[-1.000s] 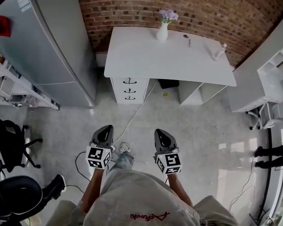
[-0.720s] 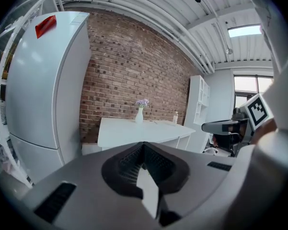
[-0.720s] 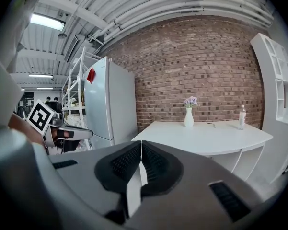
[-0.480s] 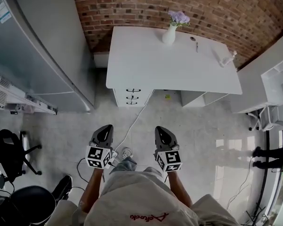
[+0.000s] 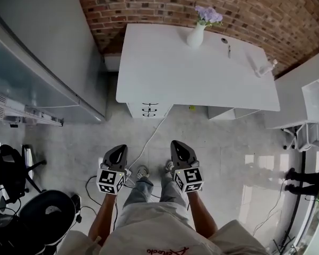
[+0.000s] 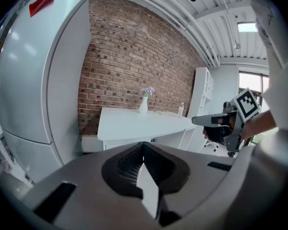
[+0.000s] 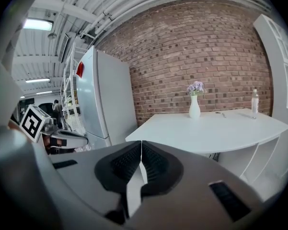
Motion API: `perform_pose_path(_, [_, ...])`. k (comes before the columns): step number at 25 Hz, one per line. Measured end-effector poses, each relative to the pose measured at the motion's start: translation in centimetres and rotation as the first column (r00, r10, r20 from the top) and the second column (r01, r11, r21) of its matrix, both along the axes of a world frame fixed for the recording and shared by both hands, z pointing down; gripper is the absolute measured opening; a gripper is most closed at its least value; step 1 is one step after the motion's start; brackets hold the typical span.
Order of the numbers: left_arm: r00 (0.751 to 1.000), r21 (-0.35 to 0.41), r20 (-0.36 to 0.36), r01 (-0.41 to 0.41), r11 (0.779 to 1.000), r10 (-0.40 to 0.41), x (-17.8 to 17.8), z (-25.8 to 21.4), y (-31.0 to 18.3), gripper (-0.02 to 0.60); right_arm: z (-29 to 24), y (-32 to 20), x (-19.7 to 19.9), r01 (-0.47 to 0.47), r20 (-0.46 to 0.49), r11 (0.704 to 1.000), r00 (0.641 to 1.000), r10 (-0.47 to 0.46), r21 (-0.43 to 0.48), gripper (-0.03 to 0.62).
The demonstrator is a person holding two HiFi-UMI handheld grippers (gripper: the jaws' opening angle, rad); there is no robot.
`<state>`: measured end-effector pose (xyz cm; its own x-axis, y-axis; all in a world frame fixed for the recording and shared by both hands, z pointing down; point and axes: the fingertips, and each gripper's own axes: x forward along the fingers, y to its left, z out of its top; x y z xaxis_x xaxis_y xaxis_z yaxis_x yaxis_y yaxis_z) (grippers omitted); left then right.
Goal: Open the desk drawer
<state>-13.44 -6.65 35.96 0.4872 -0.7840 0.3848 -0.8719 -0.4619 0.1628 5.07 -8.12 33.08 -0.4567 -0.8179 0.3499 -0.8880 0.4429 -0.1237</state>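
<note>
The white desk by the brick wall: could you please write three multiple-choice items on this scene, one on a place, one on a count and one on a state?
1. Where on the desk does the vase stand?
A) near the back edge, by the brick wall
B) at the front edge
C) at the far left end

2. How many handles show on the drawer stack?
A) one
B) three
C) five

3. How do the fingers of the left gripper stand?
A) wide apart
B) shut on a handle
C) shut together, empty

Answers:
1 A: in the head view the vase sits close to the wall.
2 B: three dark handles lie one above another.
3 C: in the left gripper view the fingers meet with nothing between them.
</note>
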Motion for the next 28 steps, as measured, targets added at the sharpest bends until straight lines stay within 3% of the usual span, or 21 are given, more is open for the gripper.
perform_pose_path(8, [0.998, 0.011, 0.013, 0.06, 0.998, -0.06, 1.6, 2.7, -3.7, 0.012, 3.9, -5.6, 0.8, 0.062, 0.01, 0.998, 0.998, -0.062, -0.009, 0.017])
perform_pose_path(15, [0.999, 0.018, -0.016, 0.04, 0.999, -0.04, 2.3, 7.0, -6.1, 0.012, 8.8, -6.9, 1.3, 0.026, 0.029, 0.999, 0.999, -0.026, -0.024, 0.017])
perform_pose_path(28, [0.999, -0.07, -0.035, 0.022, 0.997, -0.024, 1.5, 20.9, -3.1, 0.012, 24.9, -1.7, -0.7, -0.025, 0.07, 0.982, 0.997, 0.038, -0.185, 0.017])
